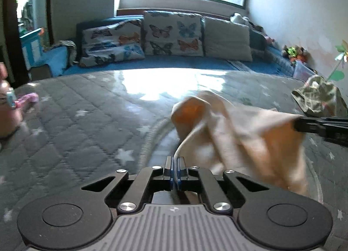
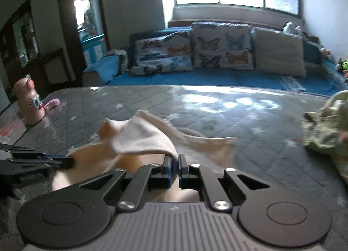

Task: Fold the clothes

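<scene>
Two hand-held grippers are clamped on one cream garment [image 1: 237,133]. The left hand-held gripper [image 1: 175,161] pinches a thin edge of it between closed fingers; the right hand-held gripper [image 2: 173,160] nips another edge. The cloth hangs between them, above the grey quilted surface [image 1: 71,120]. A green garment [image 2: 324,131] lies apart.

Soft cream cloth garment [image 1: 243,133], quilted mattress [image 1: 87,120]

The left gripper [image 1: 175,165] is showing black linkage arms with silver screws, two round black discs at the lower corners, a ribbed grey housing and blue-padded fingers [image 1: 179,167]; the right gripper [image 2: 173,164] is looking identical.
</scene>
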